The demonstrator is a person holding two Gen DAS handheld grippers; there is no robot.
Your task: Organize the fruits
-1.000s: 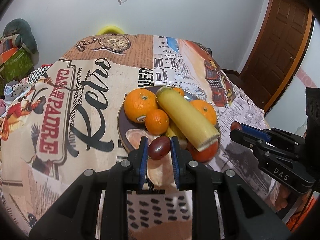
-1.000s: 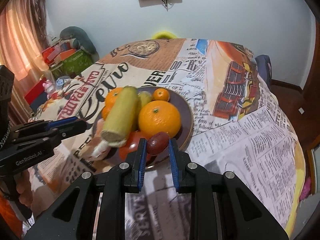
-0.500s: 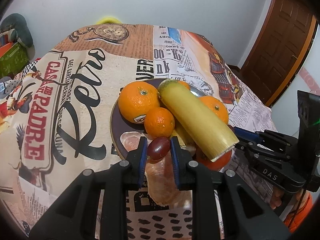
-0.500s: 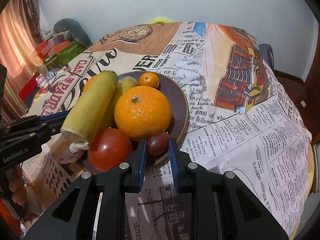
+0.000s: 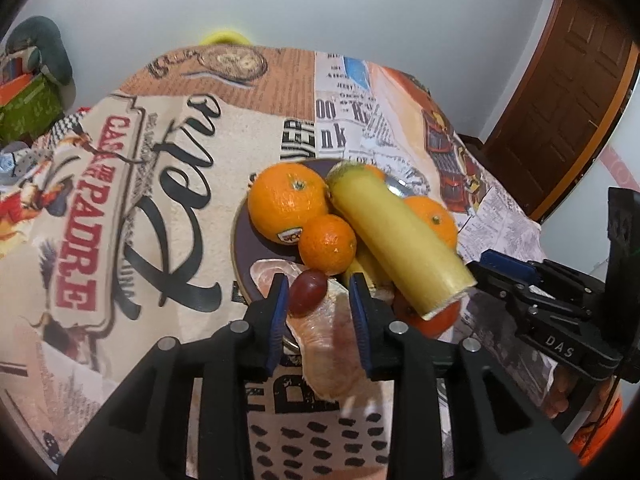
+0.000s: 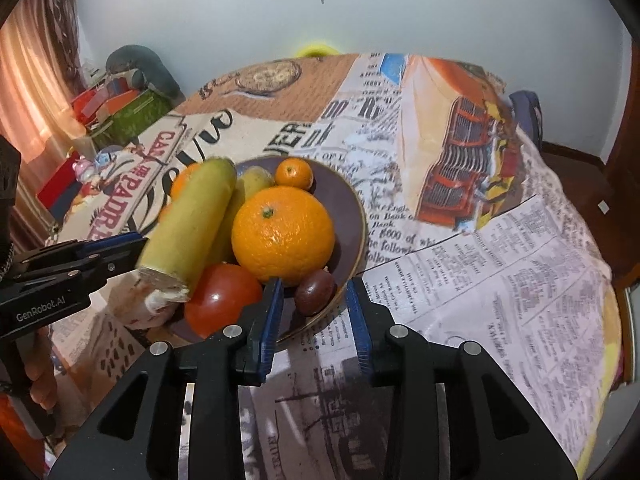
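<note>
Newsprint-patterned cloth covers the bench, and a dark plate heaped with fruit sits just ahead of both claws. The left claw has just been opening: its jaws stand apart, with a red grape between them, leaning against the left pad and clear of the right one. The right claw has likewise just been opening, and a dark grape lies between its parted jaws on the plate's near rim, touching neither pad. Both grapes look released, so the step in hand seems to be setting them down beside the oranges. Next, each claw likely needs to back straight away without nudging its grape off the rim.
</note>
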